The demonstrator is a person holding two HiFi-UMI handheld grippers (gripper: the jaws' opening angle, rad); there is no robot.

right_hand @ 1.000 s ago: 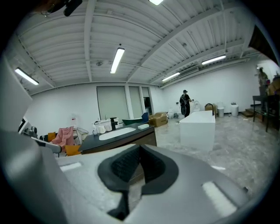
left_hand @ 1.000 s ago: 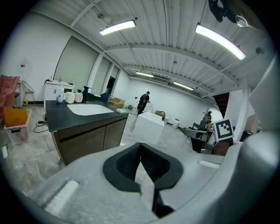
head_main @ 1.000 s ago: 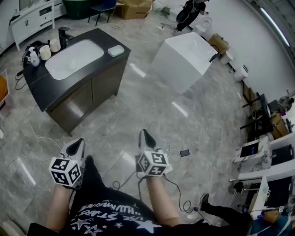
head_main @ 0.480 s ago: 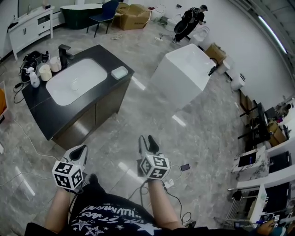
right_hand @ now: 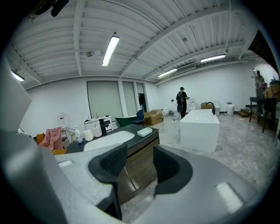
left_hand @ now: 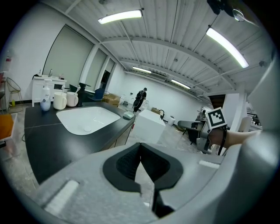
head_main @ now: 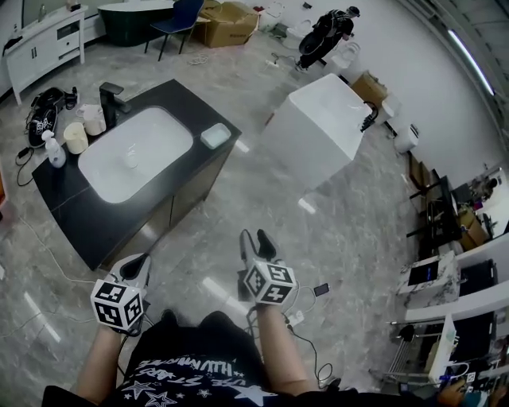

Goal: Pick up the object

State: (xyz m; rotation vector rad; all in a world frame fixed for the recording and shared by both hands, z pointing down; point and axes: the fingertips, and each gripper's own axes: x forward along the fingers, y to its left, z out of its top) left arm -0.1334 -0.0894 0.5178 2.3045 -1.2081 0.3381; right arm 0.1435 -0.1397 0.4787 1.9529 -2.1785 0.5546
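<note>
A dark vanity counter with a white sink basin stands ahead to the left. On it are a pale soap dish, a pump bottle, two cream cups and a black faucet. My left gripper hangs over the floor short of the counter, jaws closed together and empty. My right gripper is beside it over the floor; its jaws have just been opening and stand apart with nothing between them. The soap dish shows beyond them.
A white rectangular tub block stands ahead on the right. A person bends over at the far back near cardboard boxes. Cables and a phone lie on the floor by my feet. Desks crowd the right edge.
Both grippers have moved forward toward the vanity, which now sits nearer. The right gripper's jaws went from closed to wide apart. The left jaws stay closed.
</note>
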